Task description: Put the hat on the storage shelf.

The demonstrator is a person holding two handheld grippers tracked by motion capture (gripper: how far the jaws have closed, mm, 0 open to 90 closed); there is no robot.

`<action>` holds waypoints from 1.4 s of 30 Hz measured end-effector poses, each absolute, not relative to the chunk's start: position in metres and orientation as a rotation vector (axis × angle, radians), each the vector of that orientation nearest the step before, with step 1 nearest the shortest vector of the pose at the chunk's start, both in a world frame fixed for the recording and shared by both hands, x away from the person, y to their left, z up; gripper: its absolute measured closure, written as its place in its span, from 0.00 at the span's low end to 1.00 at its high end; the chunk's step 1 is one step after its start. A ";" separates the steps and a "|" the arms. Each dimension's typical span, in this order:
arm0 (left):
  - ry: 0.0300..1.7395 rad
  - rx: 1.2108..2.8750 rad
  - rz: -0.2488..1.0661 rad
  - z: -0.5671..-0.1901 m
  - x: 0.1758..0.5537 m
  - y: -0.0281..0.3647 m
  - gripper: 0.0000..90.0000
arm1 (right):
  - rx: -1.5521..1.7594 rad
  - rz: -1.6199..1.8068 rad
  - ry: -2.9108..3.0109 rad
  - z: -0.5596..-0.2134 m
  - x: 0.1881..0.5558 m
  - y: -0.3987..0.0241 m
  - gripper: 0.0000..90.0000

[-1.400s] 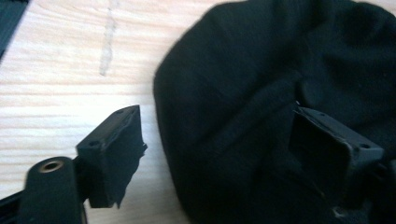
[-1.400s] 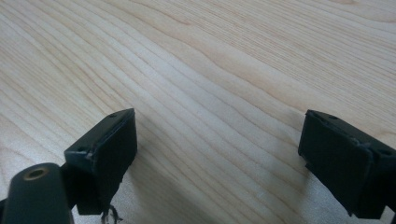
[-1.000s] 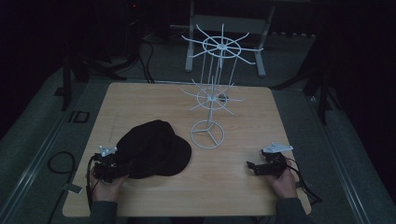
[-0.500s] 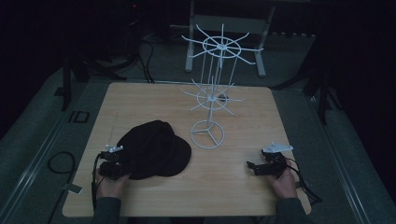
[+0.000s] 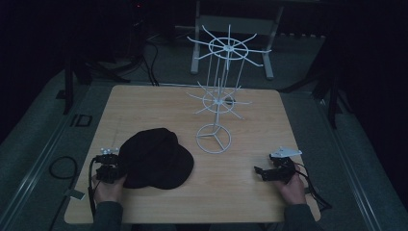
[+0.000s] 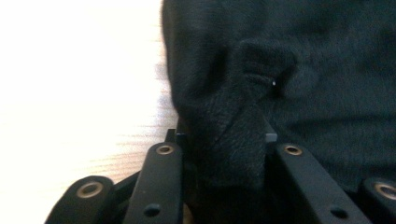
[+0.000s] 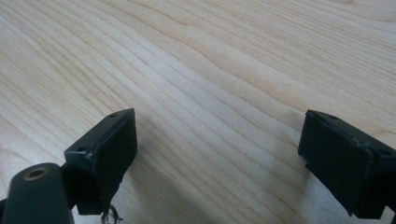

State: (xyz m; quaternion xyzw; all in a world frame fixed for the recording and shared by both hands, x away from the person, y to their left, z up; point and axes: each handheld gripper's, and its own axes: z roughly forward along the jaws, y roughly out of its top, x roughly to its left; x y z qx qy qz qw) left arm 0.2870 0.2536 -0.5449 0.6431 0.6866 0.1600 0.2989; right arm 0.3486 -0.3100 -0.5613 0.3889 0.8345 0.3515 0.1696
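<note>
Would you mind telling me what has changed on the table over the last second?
The left gripper has just closed its jaws on a fold at the edge of the black hat. The right gripper stays open over bare wood, and the white wire rack stands where it did.

black hat [image 5: 156, 159], white rack [image 5: 219, 101], pale wood table [image 5: 250, 192]

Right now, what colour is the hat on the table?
Black. The hat shows best in the high view, lying on the light wooden table.

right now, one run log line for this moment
left gripper: just closed, pinching black fabric hat edge | right gripper: open over wooden table
</note>
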 end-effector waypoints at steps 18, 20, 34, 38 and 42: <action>1.679 1.674 0.437 -0.512 0.284 0.259 0.86 | 1.105 1.000 2.371 -0.561 0.349 -0.310 0.13; 1.668 1.675 0.438 -0.509 0.283 0.260 0.86 | 1.105 0.999 2.370 -0.561 0.349 -0.310 0.13; 1.593 1.685 0.472 -0.486 0.283 0.258 0.86 | 1.105 1.000 2.370 -0.561 0.349 -0.310 0.13; 1.571 1.691 0.485 -0.480 0.284 0.258 0.86 | 1.105 1.000 2.370 -0.561 0.349 -0.310 0.13; 1.548 1.699 0.490 -0.474 0.284 0.259 0.86 | 1.105 0.999 2.371 -0.561 0.349 -0.310 0.13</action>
